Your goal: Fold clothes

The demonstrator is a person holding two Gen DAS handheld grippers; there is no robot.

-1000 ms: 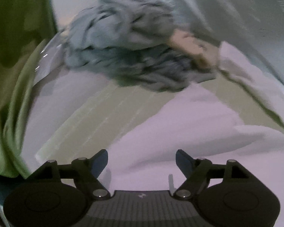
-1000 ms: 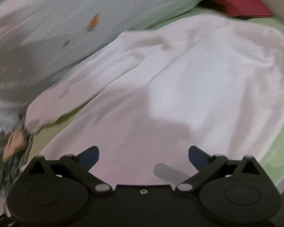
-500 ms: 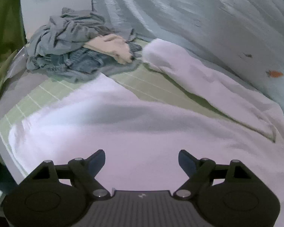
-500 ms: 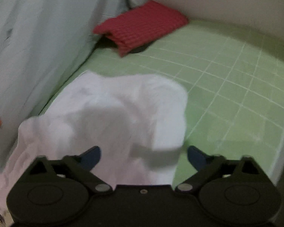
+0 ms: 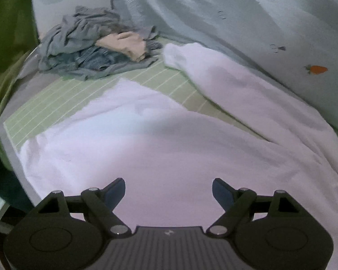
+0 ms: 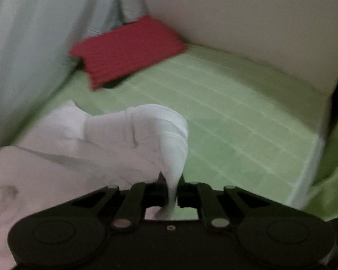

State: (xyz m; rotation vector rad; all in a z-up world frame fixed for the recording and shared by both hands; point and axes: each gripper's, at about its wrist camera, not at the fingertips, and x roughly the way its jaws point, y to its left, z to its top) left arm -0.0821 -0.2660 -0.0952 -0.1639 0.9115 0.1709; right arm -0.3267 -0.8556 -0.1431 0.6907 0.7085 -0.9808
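Note:
A white long-sleeved garment [image 5: 160, 148] lies spread on the green checked bed sheet [image 5: 56, 103], one sleeve [image 5: 225, 83] stretching toward the back. My left gripper [image 5: 169, 191] is open just above the garment's body, holding nothing. In the right wrist view my right gripper [image 6: 172, 191] is shut on a pinched fold of the white garment [image 6: 128, 135], which rises in a peak from between the jaws and drapes left.
A heap of grey, denim and beige clothes [image 5: 97, 45] sits at the back left. A pale blue curtain with small carrot prints [image 5: 258, 22] hangs along the bed. A red pillow [image 6: 126, 49] lies in the far corner by a beige wall [image 6: 247, 22]. Bare green sheet [image 6: 247, 123] lies to the right.
My right gripper went from open to shut on the white garment's edge and lifted it. The left gripper swung from the clothes heap to over the garment and stayed open.

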